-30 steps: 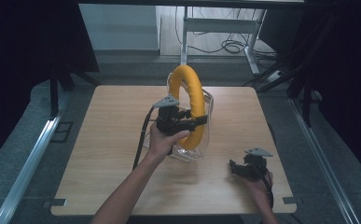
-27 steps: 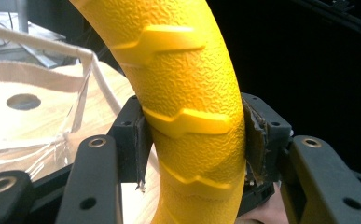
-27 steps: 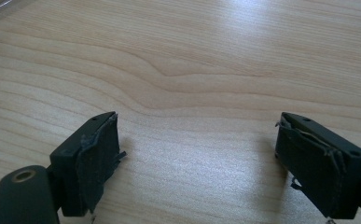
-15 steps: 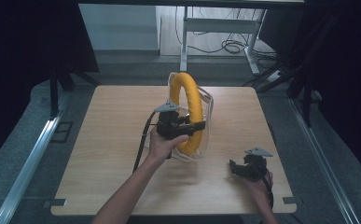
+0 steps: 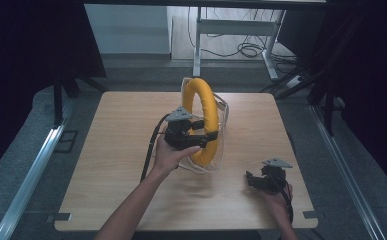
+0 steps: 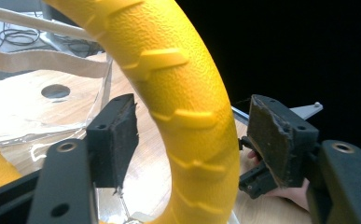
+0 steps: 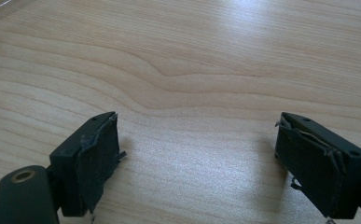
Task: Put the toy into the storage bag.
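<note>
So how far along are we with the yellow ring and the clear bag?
Done, it seems: the yellow ring stands upright inside the clear bag on the table.
In hand: the left gripper has just been opening its jaws, the ring between them but not pinched.
Left: probably drawing that gripper away. The right gripper waits open near the table.

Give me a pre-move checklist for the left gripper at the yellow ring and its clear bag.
1. Left gripper jaws have just been opening, and the yellow ring sits between them with gaps on both sides: ok.
2. Ring stands upright by the clear bag on the table: ok.
3. Whether the ring will stay upright unheld: cannot tell.
4. Right gripper rests apart near the table's front edge: ok.
5. Right gripper's jaws are open with bare wood between them: ok.
</note>
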### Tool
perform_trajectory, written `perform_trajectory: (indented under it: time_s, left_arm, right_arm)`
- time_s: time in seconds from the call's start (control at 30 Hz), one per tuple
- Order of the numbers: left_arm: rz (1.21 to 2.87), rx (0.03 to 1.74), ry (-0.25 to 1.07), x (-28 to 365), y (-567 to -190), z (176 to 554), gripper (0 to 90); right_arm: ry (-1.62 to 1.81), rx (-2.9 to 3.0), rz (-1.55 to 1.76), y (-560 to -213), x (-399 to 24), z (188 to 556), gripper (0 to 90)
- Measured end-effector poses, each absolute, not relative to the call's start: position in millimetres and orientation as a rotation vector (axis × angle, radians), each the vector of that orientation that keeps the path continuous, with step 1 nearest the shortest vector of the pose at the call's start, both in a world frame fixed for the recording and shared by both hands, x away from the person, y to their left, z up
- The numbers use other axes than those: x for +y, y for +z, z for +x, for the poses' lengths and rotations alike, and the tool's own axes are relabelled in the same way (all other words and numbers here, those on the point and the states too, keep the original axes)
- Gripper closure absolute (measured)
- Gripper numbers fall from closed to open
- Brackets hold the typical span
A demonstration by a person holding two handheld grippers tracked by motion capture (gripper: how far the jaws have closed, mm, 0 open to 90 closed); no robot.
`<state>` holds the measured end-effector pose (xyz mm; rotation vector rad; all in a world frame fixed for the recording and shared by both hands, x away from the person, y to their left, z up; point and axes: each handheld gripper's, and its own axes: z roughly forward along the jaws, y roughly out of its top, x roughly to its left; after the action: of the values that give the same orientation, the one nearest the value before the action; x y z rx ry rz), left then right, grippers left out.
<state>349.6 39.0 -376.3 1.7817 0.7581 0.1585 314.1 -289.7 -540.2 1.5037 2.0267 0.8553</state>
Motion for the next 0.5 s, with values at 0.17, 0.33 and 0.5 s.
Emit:
perform_trajectory:
  time_s: [0.17,0.33,0.5]
  left_arm:
    - [1.753,0.778,0.183,53,-379,341,30.9]
    - [1.744,0.800,0.208,73,-387,330,30.2]
    - [1.739,0.815,0.222,91,-393,319,29.6]
  right_arm:
    - [0.855,2.027,1.504,-540,-290,314,13.8]
    - [0.851,2.029,1.502,-540,-290,314,13.8]
    - [0.851,2.026,1.504,-540,-290,314,13.9]
